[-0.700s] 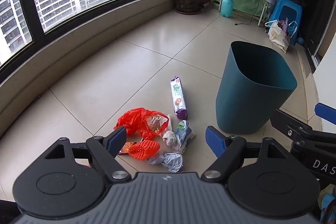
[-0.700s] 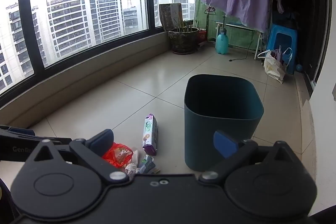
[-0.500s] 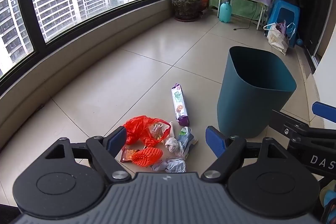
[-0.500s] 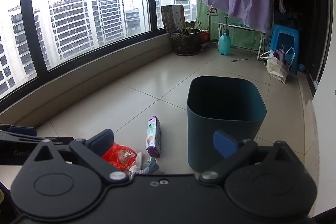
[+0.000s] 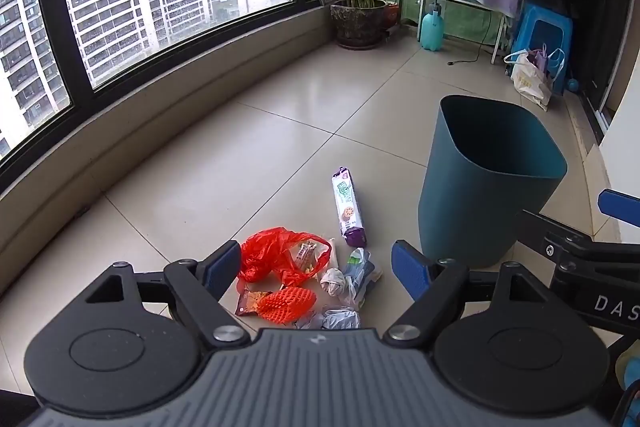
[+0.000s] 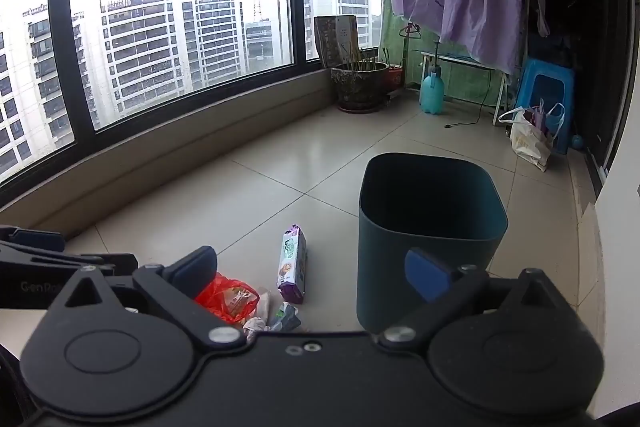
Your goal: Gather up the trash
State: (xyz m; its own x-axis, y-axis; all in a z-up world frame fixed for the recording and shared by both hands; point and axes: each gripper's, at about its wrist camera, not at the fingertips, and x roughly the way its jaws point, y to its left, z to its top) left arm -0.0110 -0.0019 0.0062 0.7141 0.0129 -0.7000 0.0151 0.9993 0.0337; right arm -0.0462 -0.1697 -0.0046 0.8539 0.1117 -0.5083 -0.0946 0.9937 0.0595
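While both the left gripper (image 5: 316, 265) and right gripper (image 6: 316, 269) hung released and empty, the trash pile (image 5: 304, 279) lay at lower centre beside the bin (image 5: 488, 183), apparently awaiting a first descent and pinch.

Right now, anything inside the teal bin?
The bin shows only dark inner walls below its rim; no trash is visible inside. Its floor is hidden by the near wall in both views. All the litter lies on the tiles beside it.
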